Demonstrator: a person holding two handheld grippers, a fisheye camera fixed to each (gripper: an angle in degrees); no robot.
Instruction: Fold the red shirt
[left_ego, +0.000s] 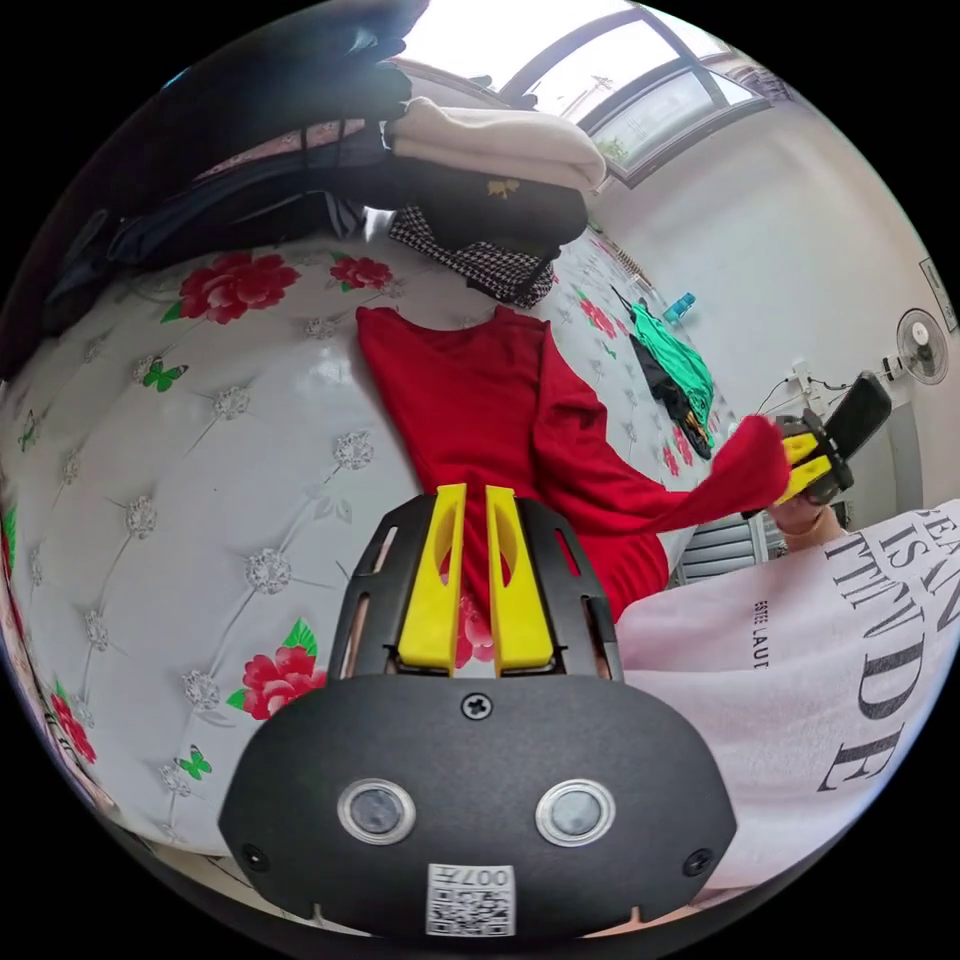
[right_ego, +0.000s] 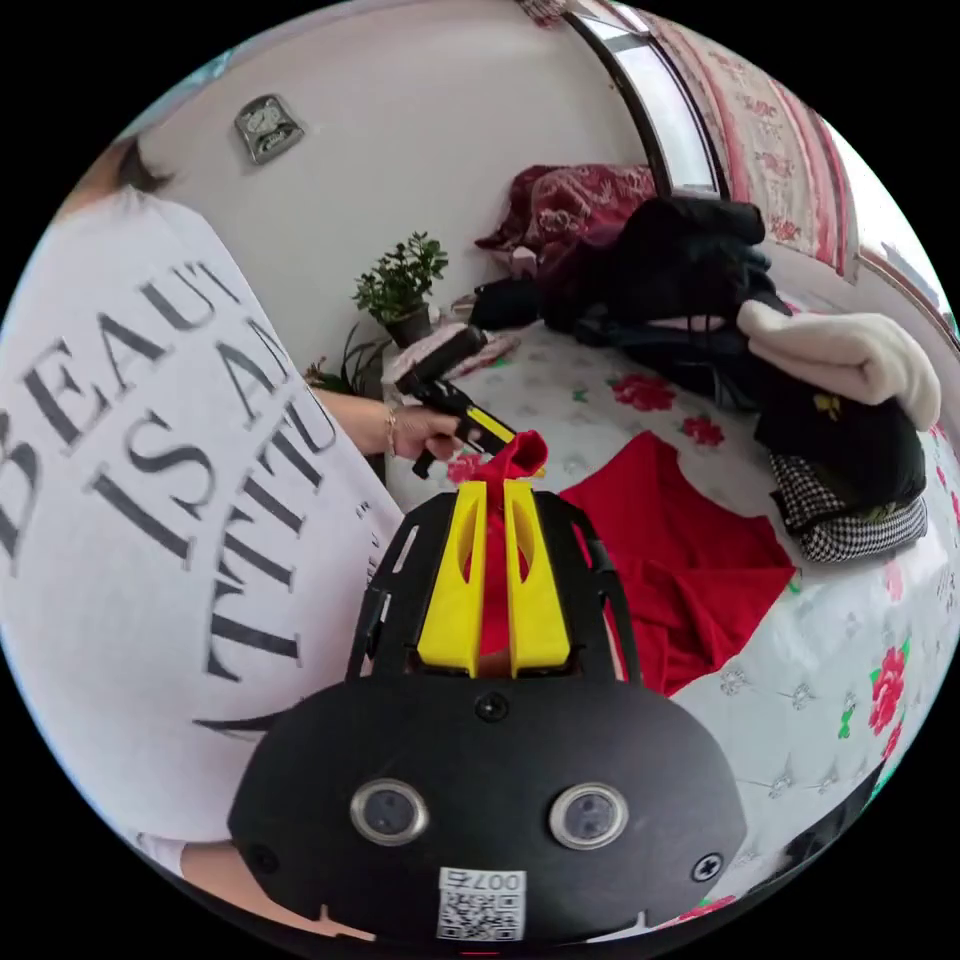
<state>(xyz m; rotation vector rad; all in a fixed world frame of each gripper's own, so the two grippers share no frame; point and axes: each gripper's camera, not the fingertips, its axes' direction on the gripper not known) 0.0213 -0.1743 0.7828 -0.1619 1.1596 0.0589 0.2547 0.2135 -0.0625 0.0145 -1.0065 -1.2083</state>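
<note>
1. The red shirt (left_ego: 470, 410) lies spread on the bed (left_ego: 200, 470), on a white quilted cover printed with red flowers. Its body rests flat. One sleeve (left_ego: 640, 490) is lifted off toward the person in the white printed T-shirt (left_ego: 800, 680).
2. In the left gripper view, the right gripper (left_ego: 805, 462) holds the end of that sleeve. In the right gripper view, red cloth sits between its yellow jaws, which are clenched on the sleeve.
3. The left gripper (left_ego: 476, 580) hovers over the lower part of the shirt. Its jaws stand close together with a narrow gap. Whether they pinch any cloth cannot be told.
4. Handling judgement: the fabric is light, soft and limp. It drapes and sags between supports, so it will not hold a shape unaided. It is not fragile.
5. Recommended hold points: cuff, hem corners and shoulder seams. Pinch a doubled edge so the thin cloth does not slip.
6. Edges: the shirt lies near the bed edge by the person. Cloth may slide off there.
7. Open room: bare cover lies beside the shirt on the side away from the person. A pile of folded clothes (left_ego: 490, 190) sits just beyond the collar and limits travel that way. A green garment (left_ego: 680, 365) lies well apart.
</note>
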